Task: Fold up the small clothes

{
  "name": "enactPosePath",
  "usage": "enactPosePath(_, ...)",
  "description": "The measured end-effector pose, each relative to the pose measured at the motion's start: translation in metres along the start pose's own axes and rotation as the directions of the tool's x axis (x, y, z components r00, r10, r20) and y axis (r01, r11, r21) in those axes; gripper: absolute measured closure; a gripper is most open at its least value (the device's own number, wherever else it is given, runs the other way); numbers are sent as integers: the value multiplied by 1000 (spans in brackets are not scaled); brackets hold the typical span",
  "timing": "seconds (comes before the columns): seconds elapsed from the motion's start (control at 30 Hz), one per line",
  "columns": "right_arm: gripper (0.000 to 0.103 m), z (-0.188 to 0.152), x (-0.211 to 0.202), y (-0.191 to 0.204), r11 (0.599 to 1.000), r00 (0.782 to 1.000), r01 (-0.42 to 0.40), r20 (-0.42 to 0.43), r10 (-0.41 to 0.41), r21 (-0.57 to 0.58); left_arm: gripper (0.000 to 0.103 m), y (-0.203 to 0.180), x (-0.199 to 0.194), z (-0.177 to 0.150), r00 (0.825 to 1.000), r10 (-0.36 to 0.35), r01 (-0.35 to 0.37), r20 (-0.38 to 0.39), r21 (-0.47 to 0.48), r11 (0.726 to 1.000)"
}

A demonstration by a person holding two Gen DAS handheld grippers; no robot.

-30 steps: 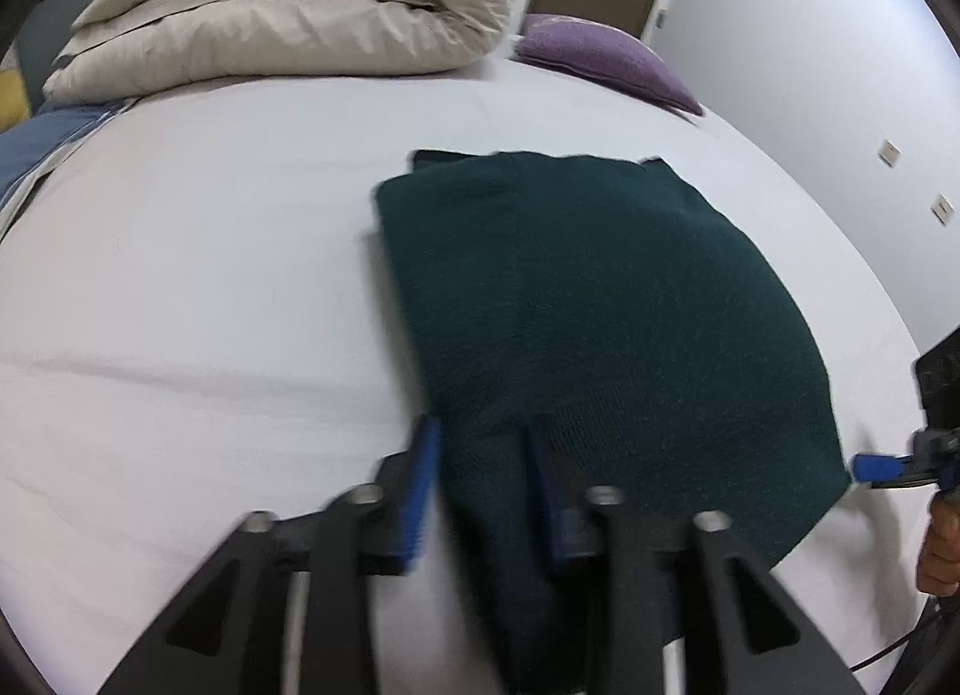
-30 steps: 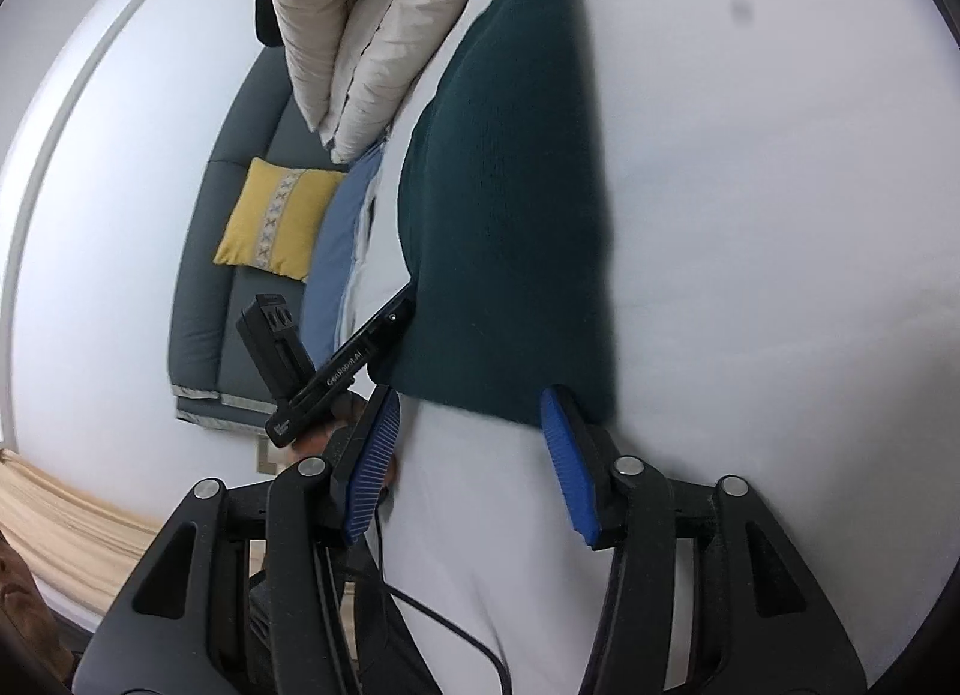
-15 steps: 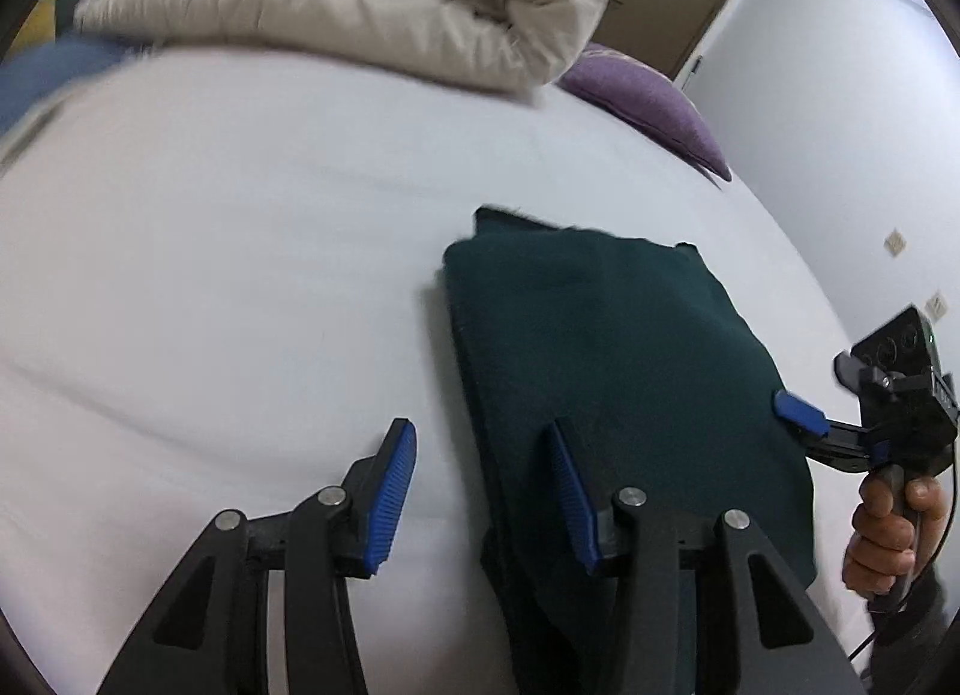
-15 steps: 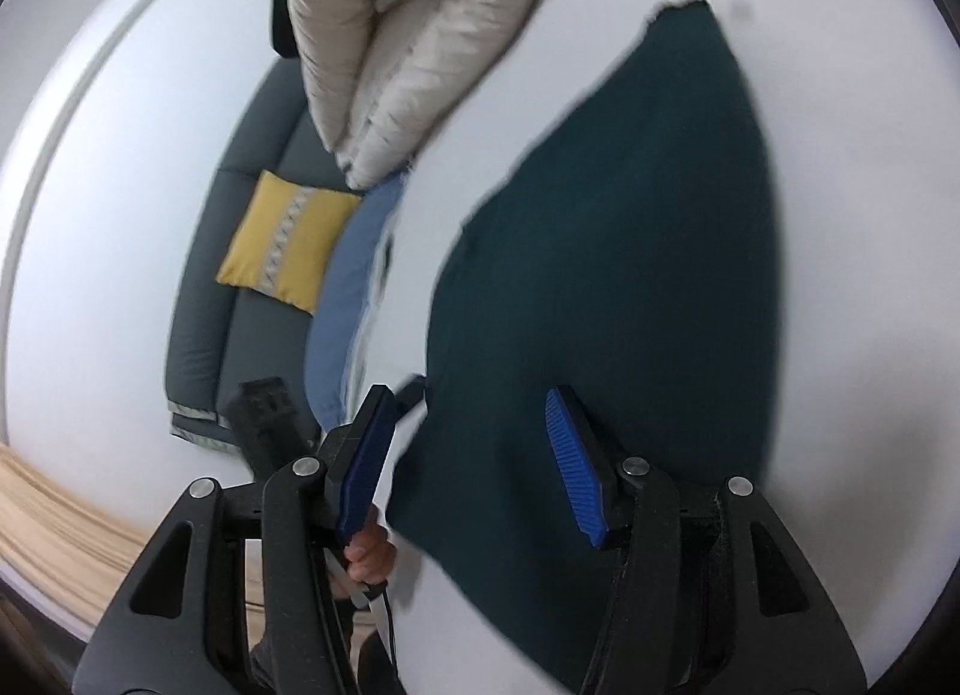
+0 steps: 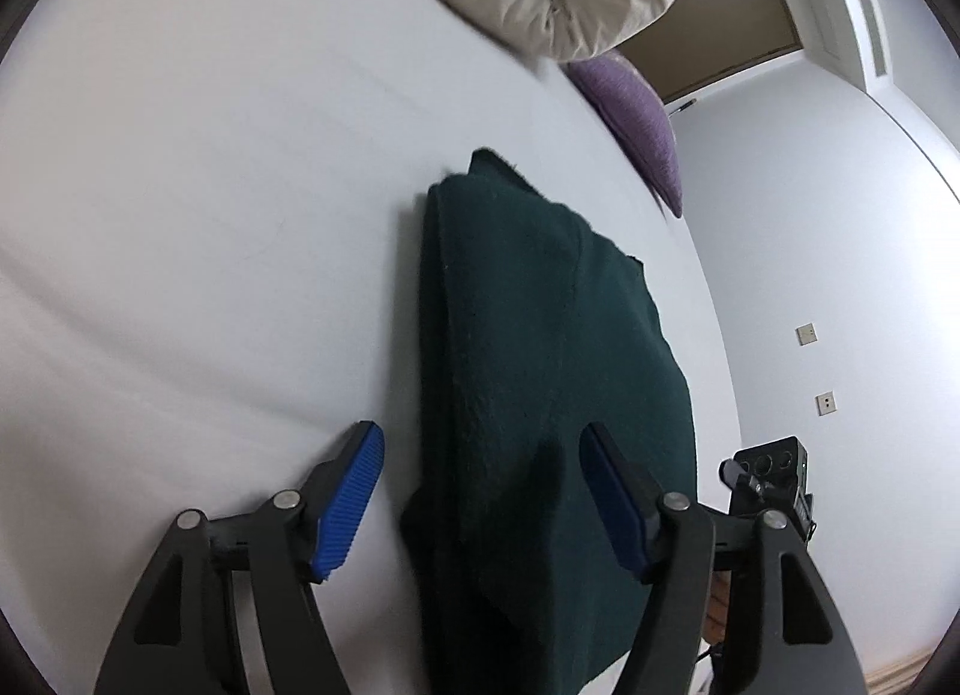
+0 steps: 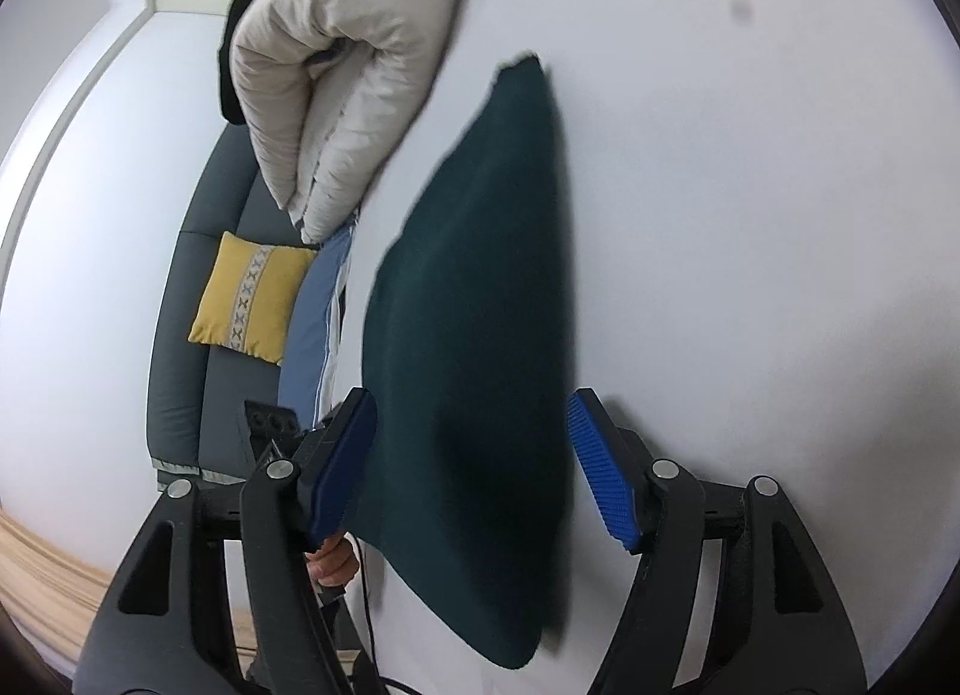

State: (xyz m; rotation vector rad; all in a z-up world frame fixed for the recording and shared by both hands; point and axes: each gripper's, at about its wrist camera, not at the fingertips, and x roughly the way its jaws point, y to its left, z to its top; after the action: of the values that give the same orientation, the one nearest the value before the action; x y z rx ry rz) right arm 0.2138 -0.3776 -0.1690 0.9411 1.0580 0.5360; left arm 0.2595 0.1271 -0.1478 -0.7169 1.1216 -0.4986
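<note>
A dark green knitted garment point(image 5: 540, 371) lies folded flat on the white bed sheet point(image 5: 198, 251). My left gripper point(image 5: 486, 497) hovers over its near left edge. Its jaws are opening, with the garment's edge lying between them and neither blue pad pressing on it. In the right wrist view the same garment point(image 6: 480, 299) stretches away from my right gripper point(image 6: 471, 467). These jaws are opening too and straddle the garment's near end, pads clear of the cloth. The right gripper's black camera block point(image 5: 774, 473) shows past the garment's right side.
A rolled beige duvet point(image 6: 336, 71) lies at the far end of the bed, with a purple pillow point(image 5: 642, 125) beside it. Off the bed's edge are a grey sofa point(image 6: 180, 347) with a yellow cushion point(image 6: 252, 299) and a blue blanket point(image 6: 312, 323). A hand point(image 6: 333, 563) holds the left gripper.
Both pairs of jaws have widened. The left wrist view has rolled and come closer to the garment's left edge. The right gripper has moved from the bare sheet onto the garment's near end.
</note>
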Motion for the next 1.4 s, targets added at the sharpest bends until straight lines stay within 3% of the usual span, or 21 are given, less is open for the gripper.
enactPosePath(0.13, 37, -3, 25, 4, 999, 998, 28, -60, -29, -18, 33, 3, 11, 11, 998, -48, 47, -35, -36, 998)
enactPosePath(0.4, 38, -1, 42, 4, 998, 994, 49, -96, -53, -34, 33, -4, 29, 22, 995, -48, 46, -89, -24, 999)
enactPosePath(0.5, 39, -2, 49, 9, 994, 989, 94, -108, -101, -60, 41, -10, 34, 25, 995, -7, 7, -100, -4, 1000)
enactPosePath(0.57, 42, -1, 57, 14, 990, 986, 122, -108, -130, -75, 53, -12, 36, 24, 994, 30, -29, -105, 18, 999)
enactPosePath(0.73, 53, -6, 60, 20, 982, 983, 156, -83, -165, -108, 74, -11, 34, 22, 994, 15, -12, -107, 27, 1000)
enactPosePath(0.9, 61, -13, 57, 40, 957, 973, 218, -36, -228, -190, 78, -30, 21, 20, 994, 77, -69, -79, 99, 993)
enactPosePath(1.0, 63, -17, 50, 58, 942, 969, 240, -6, -249, -232, 78, -45, 8, 17, 995, 78, -69, -62, 127, 989)
enactPosePath(1.23, 64, -41, 14, 97, 946, 980, 197, 20, -199, -256, 78, -91, -39, -22, 996, 74, -63, -42, 231, 971)
enactPosePath(1.4, 64, -88, -33, 109, 959, 988, 156, 31, -153, -237, 78, -109, -59, -73, 996, 38, -18, -76, 256, 967)
